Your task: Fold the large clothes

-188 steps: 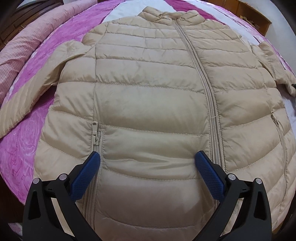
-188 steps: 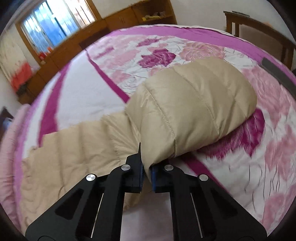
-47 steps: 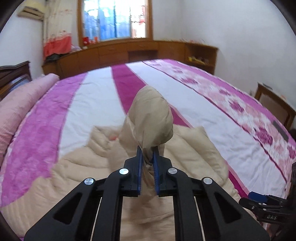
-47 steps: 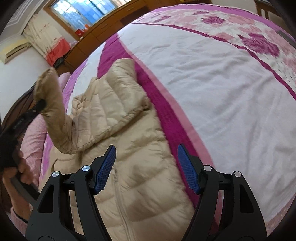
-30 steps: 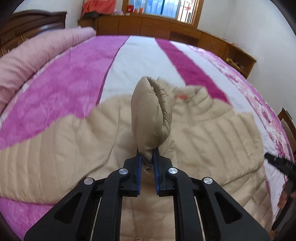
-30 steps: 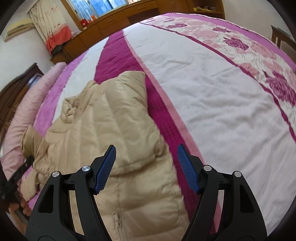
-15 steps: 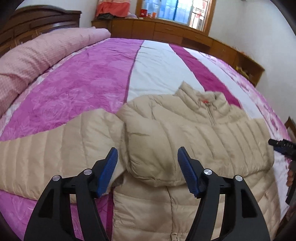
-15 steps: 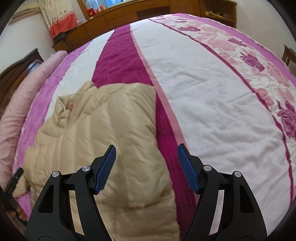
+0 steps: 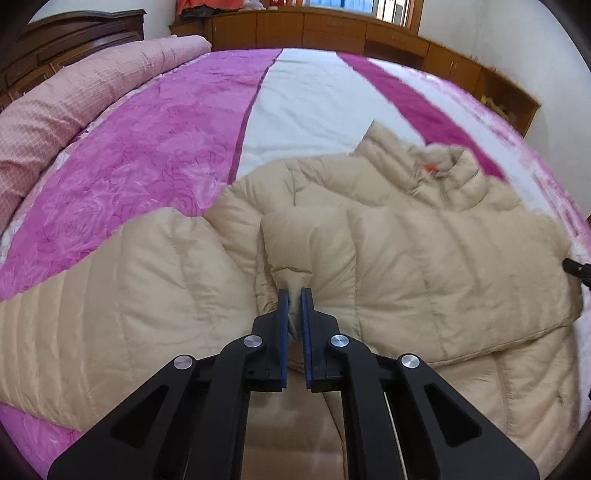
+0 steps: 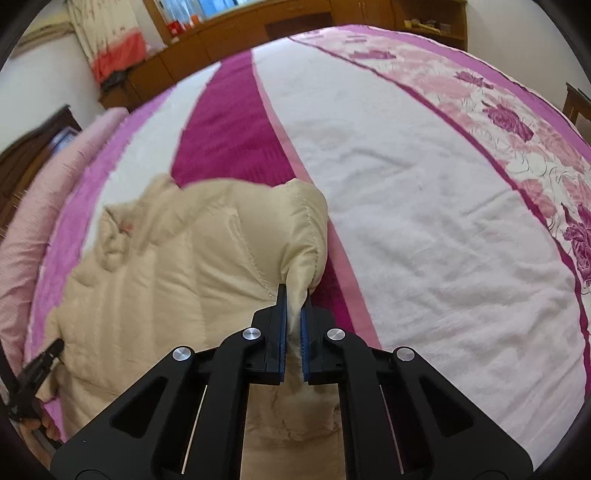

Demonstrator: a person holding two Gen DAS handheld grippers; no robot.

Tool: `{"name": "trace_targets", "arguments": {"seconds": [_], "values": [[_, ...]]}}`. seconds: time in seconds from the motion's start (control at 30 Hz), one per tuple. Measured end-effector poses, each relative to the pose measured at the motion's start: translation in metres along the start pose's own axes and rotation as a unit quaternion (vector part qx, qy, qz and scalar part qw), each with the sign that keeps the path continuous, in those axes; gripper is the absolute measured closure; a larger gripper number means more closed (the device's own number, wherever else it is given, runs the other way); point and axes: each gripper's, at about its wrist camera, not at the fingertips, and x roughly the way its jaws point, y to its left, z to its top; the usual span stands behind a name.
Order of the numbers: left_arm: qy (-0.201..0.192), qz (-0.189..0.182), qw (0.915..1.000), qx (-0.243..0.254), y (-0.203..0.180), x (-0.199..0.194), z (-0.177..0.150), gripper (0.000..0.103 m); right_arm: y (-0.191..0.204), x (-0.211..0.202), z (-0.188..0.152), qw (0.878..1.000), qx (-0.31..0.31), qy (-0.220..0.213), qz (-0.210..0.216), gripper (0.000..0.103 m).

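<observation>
A beige puffer jacket lies on the bed with its collar at the far side. One sleeve is folded across its chest. The other sleeve stretches out to the left. My left gripper is shut on a pinch of the folded sleeve's left end. In the right wrist view my right gripper is shut on the jacket's right edge at the sleeve fold. The left gripper's tip shows at the far left there.
The bed has a pink, magenta and white striped cover with a floral band on the right. A rolled pink quilt lies along the left. Wooden cabinets and a headboard stand behind the bed.
Half a second ago both grippers were open above the jacket. Now both have come down and shut on the fabric, the left on the folded sleeve's end, the right on the right edge.
</observation>
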Motion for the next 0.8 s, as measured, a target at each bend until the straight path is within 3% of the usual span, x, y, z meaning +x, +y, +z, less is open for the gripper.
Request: {"name": "trace_targets", "arguments": {"seconds": [0.23, 0.3, 0.33, 0.37, 0.47, 0.8], "values": [[0.007, 0.02, 0.9997, 0.013, -0.007, 0.01, -0.004, 0.088, 0.0, 0.028, -0.007, 0.999, -0.01, 0.012, -0.032, 0.092], [0.003, 0.035, 0.9992, 0.018, -0.006, 0.002, -0.005, 0.074, 0.001, 0.024, -0.007, 0.999, -0.01, 0.009, -0.034, 0.084], [0.002, 0.05, 0.9985, 0.019, -0.006, -0.001, -0.005, 0.053, 0.0, 0.018, -0.007, 0.999, -0.008, 0.004, -0.036, 0.08], [-0.004, 0.068, 0.9975, 0.018, -0.003, -0.007, -0.006, 0.04, -0.001, 0.013, -0.007, 0.999, -0.006, 0.001, -0.038, 0.071], [-0.006, 0.047, 0.9989, -0.007, 0.013, -0.026, -0.012, 0.039, -0.005, -0.01, -0.01, 0.999, -0.002, -0.016, -0.029, 0.057], [-0.015, 0.035, 0.9951, -0.091, 0.078, -0.079, -0.052, 0.037, 0.026, -0.083, -0.062, 0.999, -0.023, -0.026, 0.026, 0.039]]}}
